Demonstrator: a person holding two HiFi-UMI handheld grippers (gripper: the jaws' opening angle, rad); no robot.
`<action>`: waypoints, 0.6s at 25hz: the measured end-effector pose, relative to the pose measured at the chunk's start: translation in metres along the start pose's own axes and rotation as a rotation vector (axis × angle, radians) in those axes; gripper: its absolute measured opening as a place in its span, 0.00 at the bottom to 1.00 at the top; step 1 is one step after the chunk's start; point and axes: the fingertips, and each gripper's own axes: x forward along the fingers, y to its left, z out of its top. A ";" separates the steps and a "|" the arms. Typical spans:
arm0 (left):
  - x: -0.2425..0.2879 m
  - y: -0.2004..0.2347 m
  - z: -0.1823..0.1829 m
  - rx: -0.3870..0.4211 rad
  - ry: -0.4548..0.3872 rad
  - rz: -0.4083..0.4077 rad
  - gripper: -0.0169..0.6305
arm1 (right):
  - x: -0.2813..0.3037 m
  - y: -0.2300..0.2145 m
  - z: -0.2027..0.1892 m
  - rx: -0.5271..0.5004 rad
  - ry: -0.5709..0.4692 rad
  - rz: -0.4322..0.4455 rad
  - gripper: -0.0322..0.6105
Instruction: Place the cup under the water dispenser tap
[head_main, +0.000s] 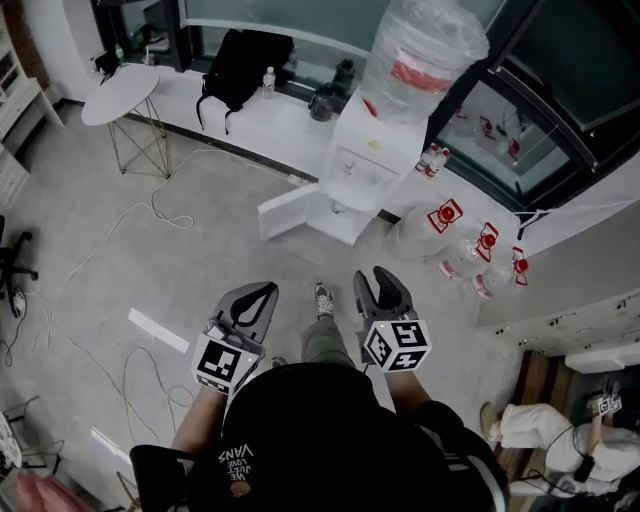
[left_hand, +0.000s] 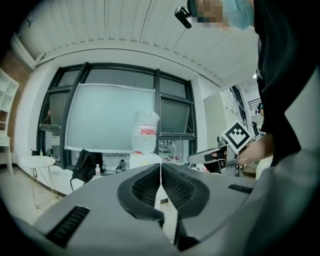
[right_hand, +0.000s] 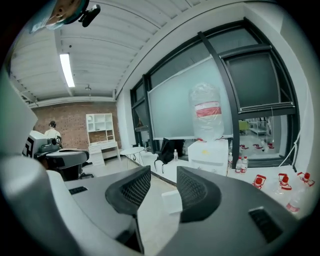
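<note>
Head view: I am seeing both grippers hanging side by side over the grey floor, well apart from the water dispenser, which is standing against the window ledge and carrying a large inverted bottle. The left gripper is showing its jaws pressed together at the tips, with nothing between them; the right gripper is holding its jaws moderately apart, also on nothing. A small pale round shape below the taps may be the cup, though I cannot tell at this size. The dispenser's lower door is standing open, jutting out to the left of its base. Spare water bottles are lying to the dispenser's right. A black backpack is leaning on the ledge, a round white table is standing at far left, and loose cables are trailing across the floor.
</note>
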 end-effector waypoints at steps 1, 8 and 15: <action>0.005 0.009 -0.001 -0.004 -0.005 0.019 0.06 | 0.013 -0.002 0.001 -0.008 0.005 0.010 0.27; 0.055 0.071 -0.001 -0.026 -0.045 0.117 0.06 | 0.106 -0.030 0.024 -0.086 0.002 0.064 0.27; 0.139 0.133 -0.042 -0.124 -0.004 0.186 0.06 | 0.216 -0.076 0.005 -0.133 0.096 0.115 0.27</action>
